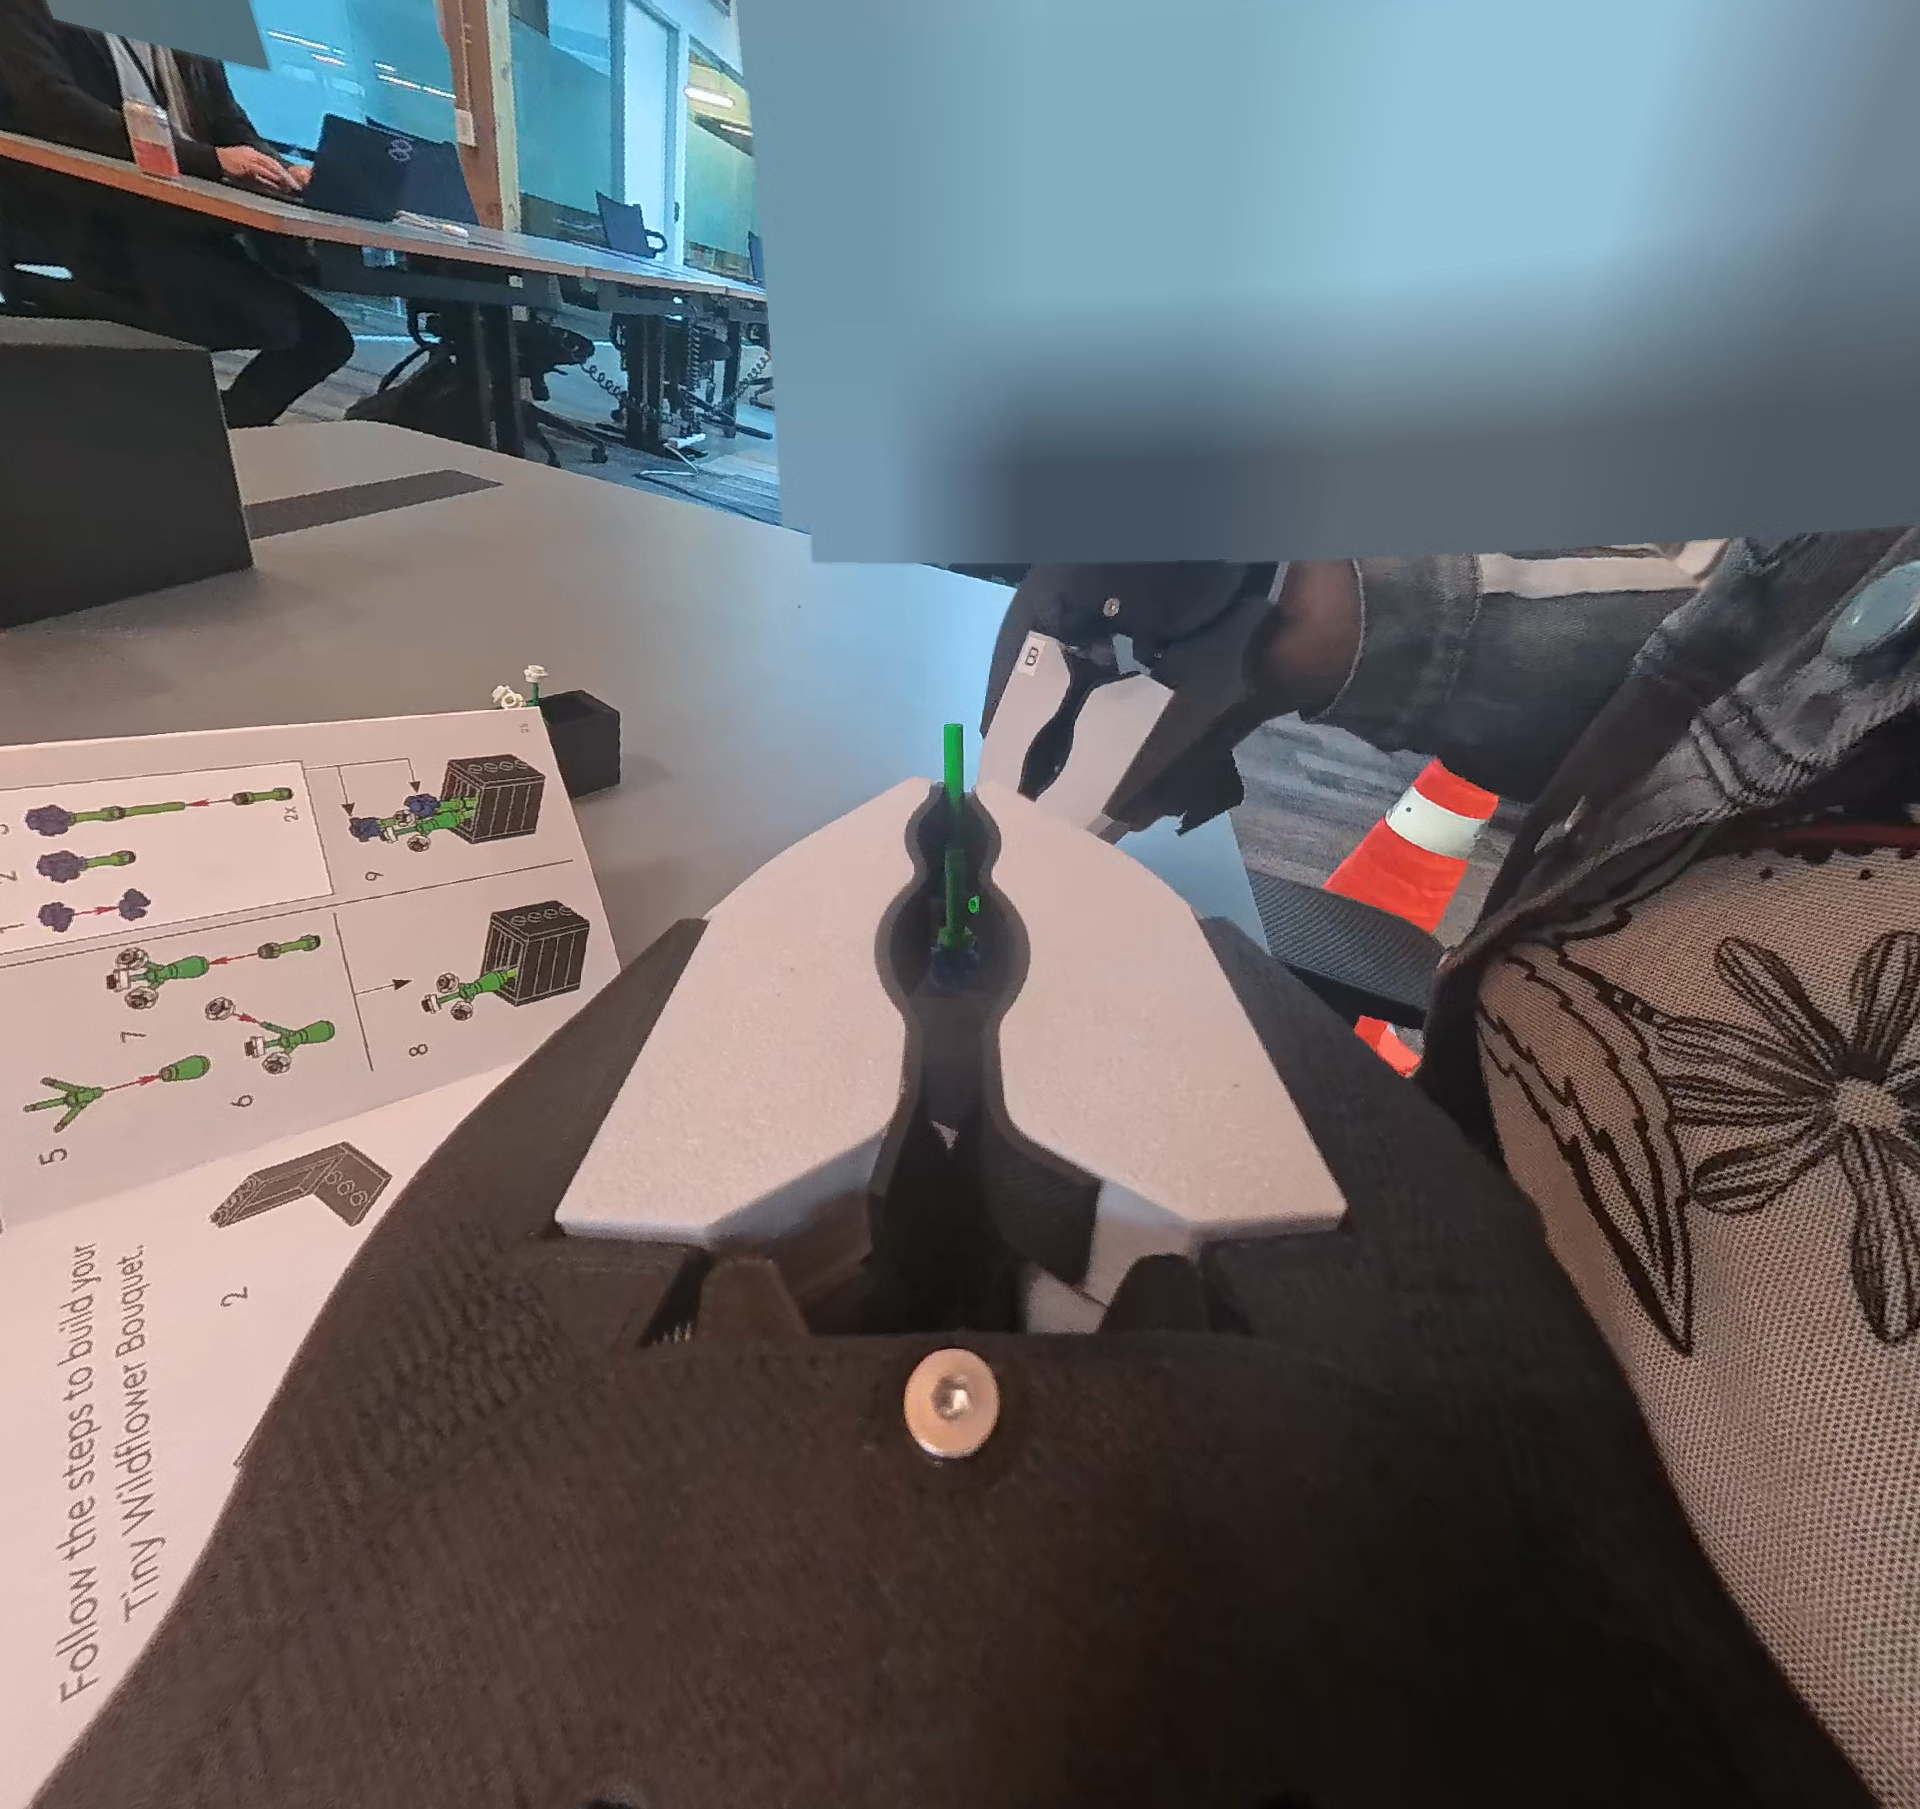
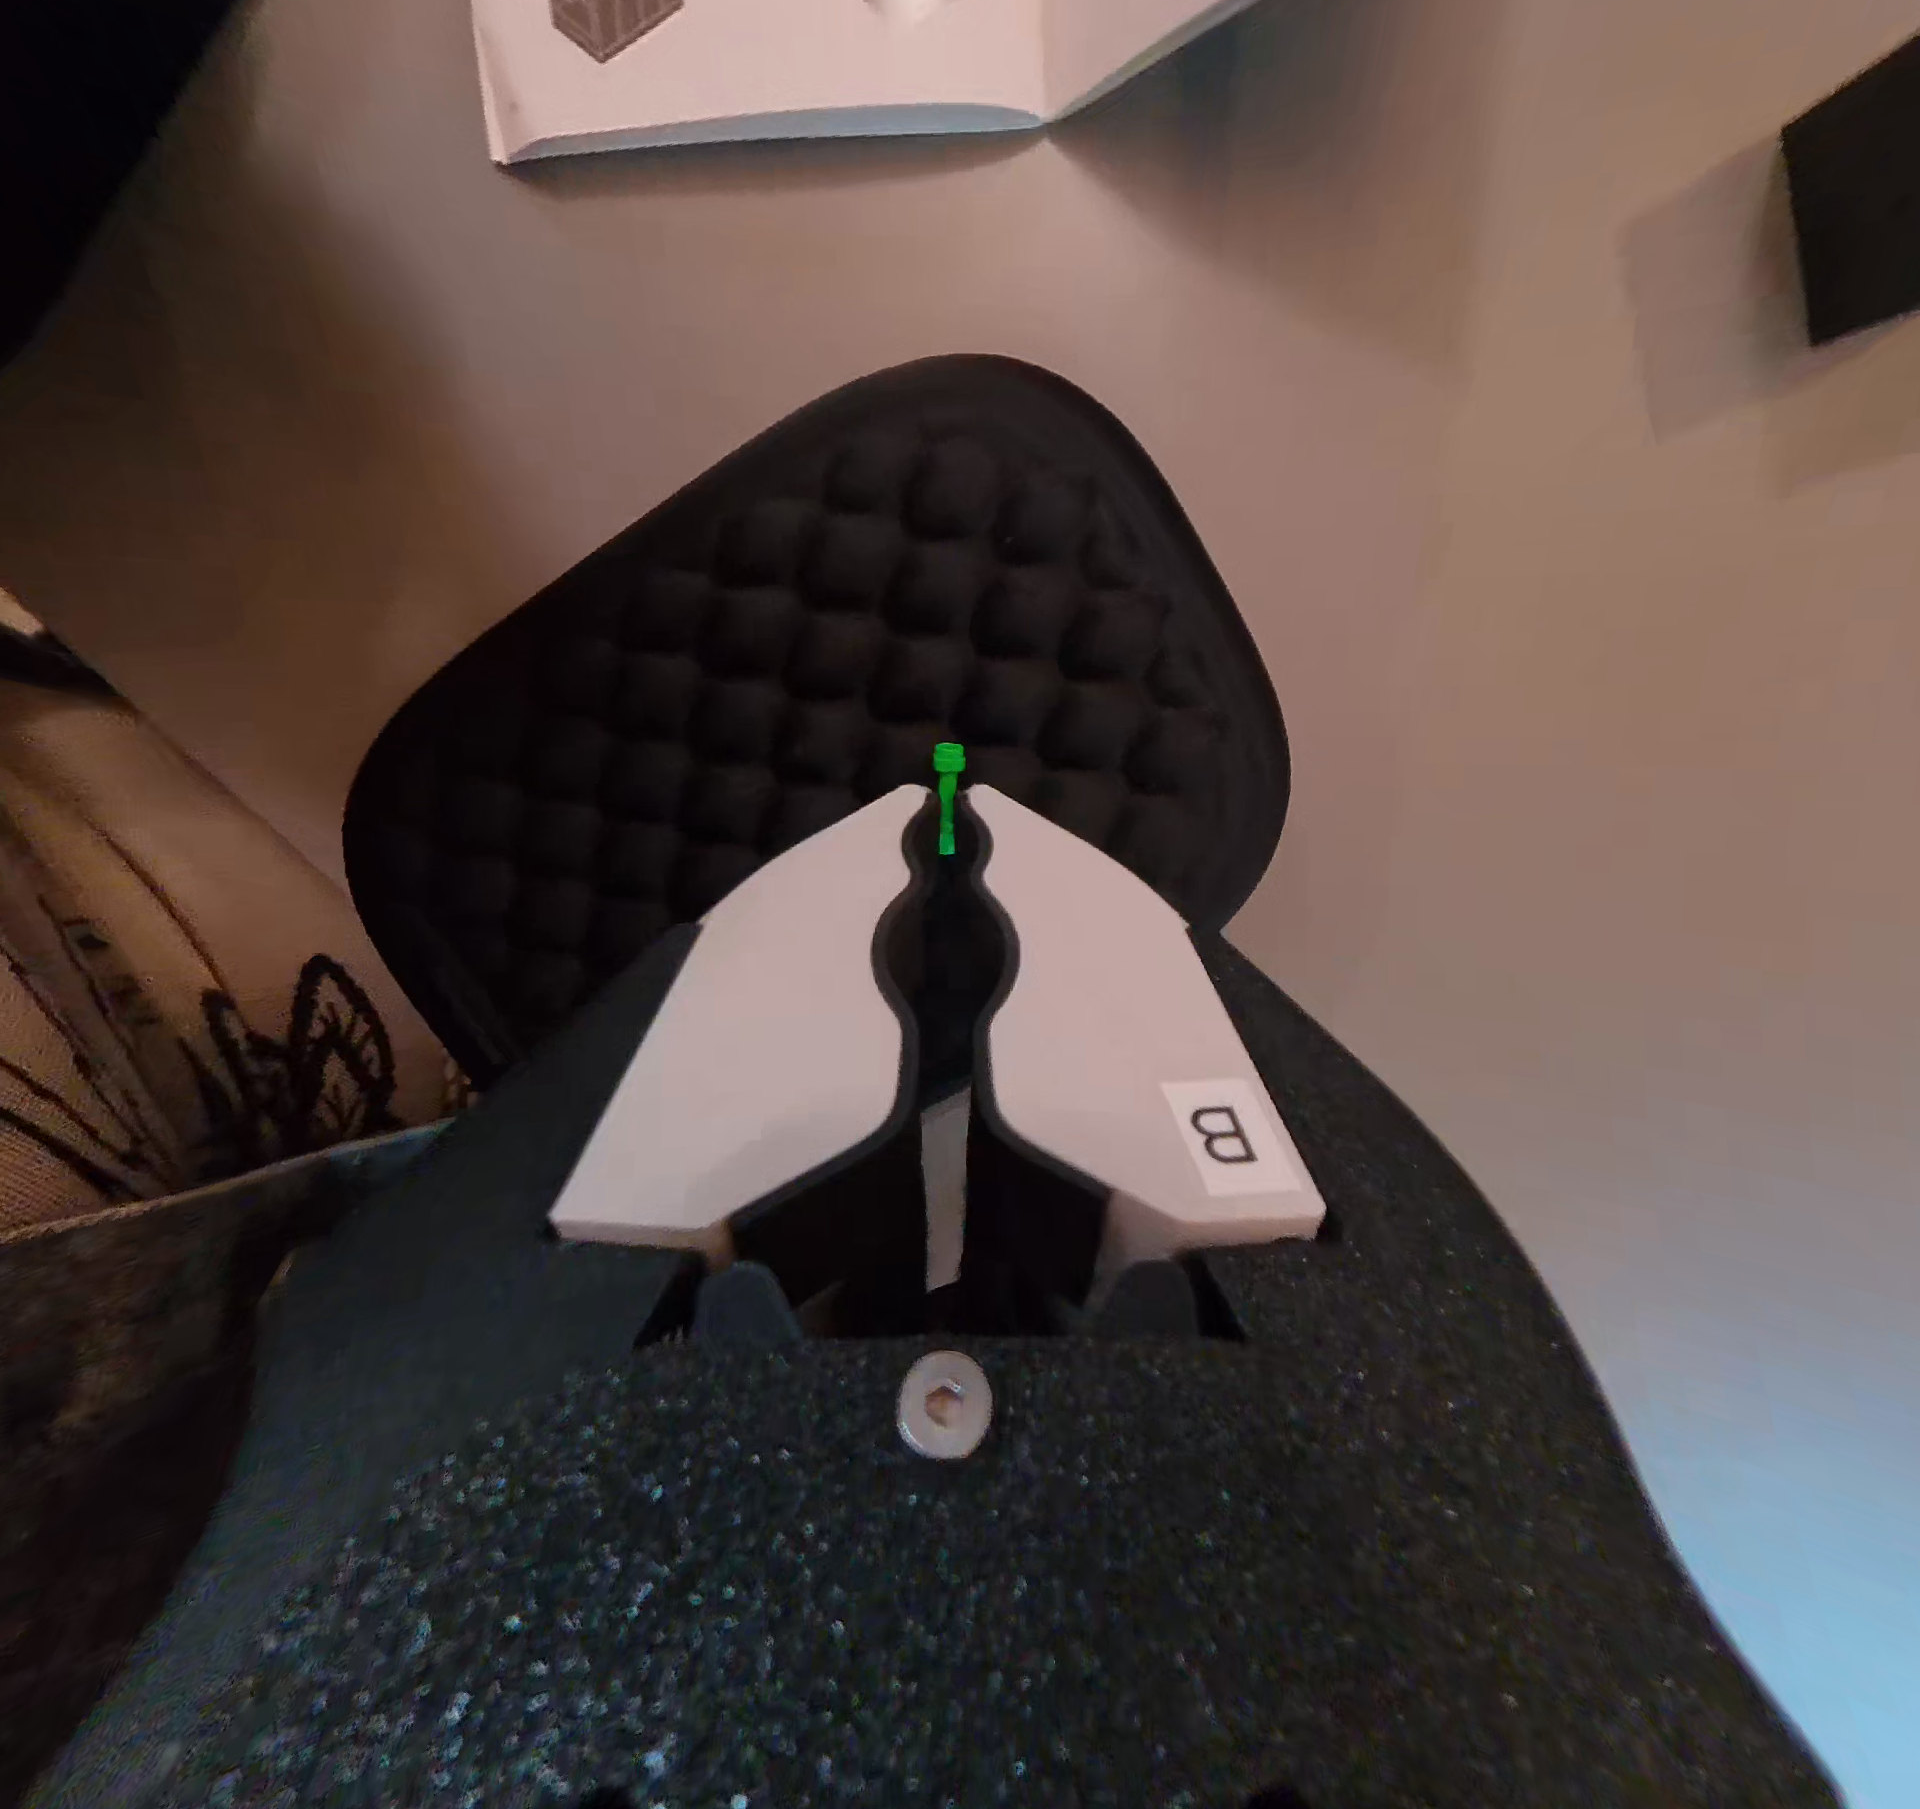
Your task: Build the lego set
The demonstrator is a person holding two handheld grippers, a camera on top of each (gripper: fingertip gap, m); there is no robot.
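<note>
My left gripper (image 1: pixel 953 791) is shut on a thin green stem (image 1: pixel 953 850) with a dark blue flower (image 1: pixel 953 964) at its lower end, between the fingers; the stem's tip pokes out past the fingertips. My right gripper (image 2: pixel 948 791) is shut on a short green stem piece (image 2: pixel 947 798), whose knobbed end sticks out above a black dimpled tray (image 2: pixel 810 658). The right gripper also shows in the left wrist view (image 1: pixel 1101 720), just beyond and right of the left one. A small black box (image 1: pixel 582 736) with white flowers (image 1: pixel 520 684) stands on the grey table (image 1: pixel 727 616).
Instruction sheets (image 1: pixel 260 928) lie on the table to the left, and show at the top of the right wrist view (image 2: pixel 790 14). A large black block (image 1: pixel 104 471) stands far left. A person's patterned top (image 1: pixel 1714 1188) is close on the right. An orange cone (image 1: pixel 1418 840) stands beyond the table edge. My hands' fingertips stand some 12 cm from each other.
</note>
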